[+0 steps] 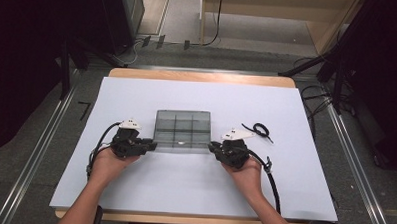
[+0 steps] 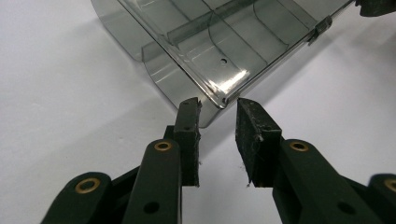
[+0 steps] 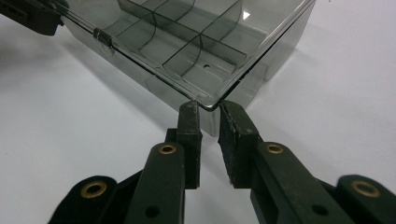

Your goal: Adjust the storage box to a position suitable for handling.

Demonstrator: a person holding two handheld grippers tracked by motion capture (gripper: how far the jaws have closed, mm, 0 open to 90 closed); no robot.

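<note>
Smoky clear compartment box (image 1: 182,130) lying mid-table on the white sheet (image 1: 133,190), lid down, latch (image 2: 319,31) on its near edge. Left gripper (image 1: 152,145) at the box's near left corner, right gripper (image 1: 213,147) at the near right corner, one hand behind each. Left gripper view: pads (image 2: 187,122) drawn in as far as they go, corner of the lid rim (image 2: 219,95) at their tips, though a slit of white paper between them, so no telling whether the plastic is truly pinched. Right gripper view: same story, pads (image 3: 189,122) close together, lid corner (image 3: 208,103) nosing into the gap. Probably a symmetrical hold at both corners, to steady the box or raise its lid evenly. Plenty of bare sheet near, left and far of the box. Black looped cord (image 1: 260,129) off to the right, well apart from the box and just beyond the right gripper.
</note>
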